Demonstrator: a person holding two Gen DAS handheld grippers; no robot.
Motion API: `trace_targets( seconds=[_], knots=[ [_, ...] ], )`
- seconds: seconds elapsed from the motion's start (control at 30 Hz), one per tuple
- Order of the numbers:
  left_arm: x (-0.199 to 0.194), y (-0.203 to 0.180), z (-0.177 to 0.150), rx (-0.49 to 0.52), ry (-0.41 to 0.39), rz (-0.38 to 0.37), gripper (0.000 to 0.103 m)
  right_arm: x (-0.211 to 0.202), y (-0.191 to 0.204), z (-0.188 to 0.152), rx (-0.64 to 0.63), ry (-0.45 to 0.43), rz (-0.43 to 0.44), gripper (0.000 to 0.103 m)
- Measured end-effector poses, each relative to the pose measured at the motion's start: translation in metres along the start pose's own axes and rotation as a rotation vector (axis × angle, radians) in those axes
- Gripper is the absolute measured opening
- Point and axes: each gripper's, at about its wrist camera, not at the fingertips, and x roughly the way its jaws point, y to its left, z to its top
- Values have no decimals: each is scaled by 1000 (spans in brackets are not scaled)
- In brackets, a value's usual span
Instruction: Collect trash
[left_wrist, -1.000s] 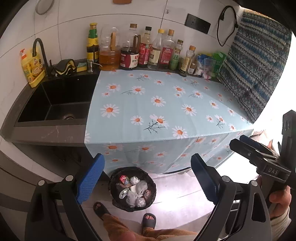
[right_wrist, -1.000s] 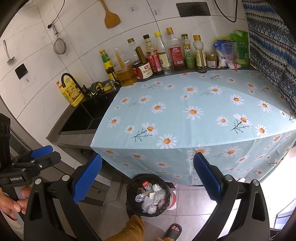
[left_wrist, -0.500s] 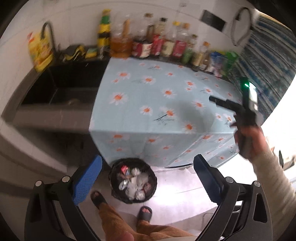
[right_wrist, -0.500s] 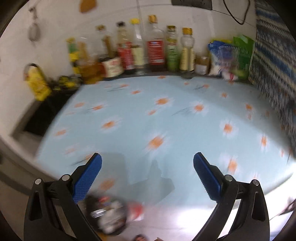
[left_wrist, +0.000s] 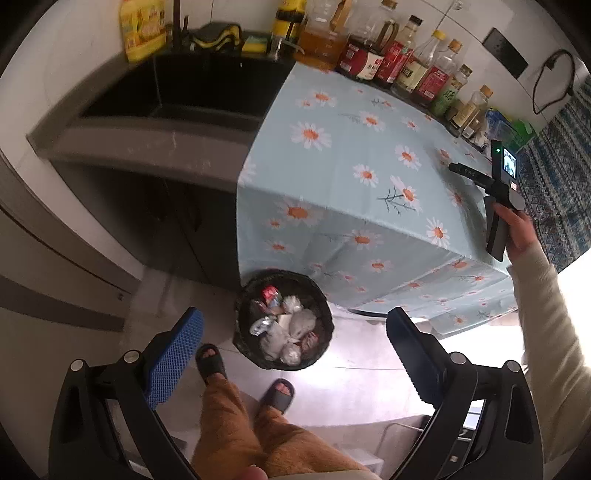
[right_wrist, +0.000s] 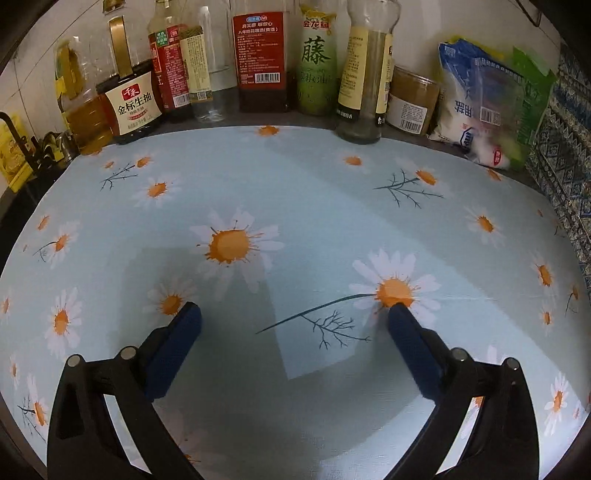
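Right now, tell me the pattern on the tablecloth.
The tablecloth is light blue with white, orange-centred daisies and thin dark sprigs; the right wrist view shows it best.

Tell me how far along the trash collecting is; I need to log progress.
Done, it seems: the black bin on the floor already holds crumpled wrappers, and the daisy tablecloth shows no loose trash in either view. In hand: nothing; the left gripper and right gripper are both open and empty, the right one low over the cloth. Left: no trash is visible outside the bin; only bottles line the wall.
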Motion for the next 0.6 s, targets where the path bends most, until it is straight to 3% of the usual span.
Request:
trace_targets(
  seconds=[0.17,0.37,0.47,0.6],
  knots=[
    [28,-3,2,-69,59,-61,96,1,1,0,0,0,0,99],
    [36,-68,5,135,-10,-39,96,2,1,-1,0,0,0,100],
    [39,-81,-7,170,-46,7,96,2,2,0,-1,0,0,100],
    [59,-91,-25,203,23,6,96,2,1,-1,-1,0,0,100]
  ],
)
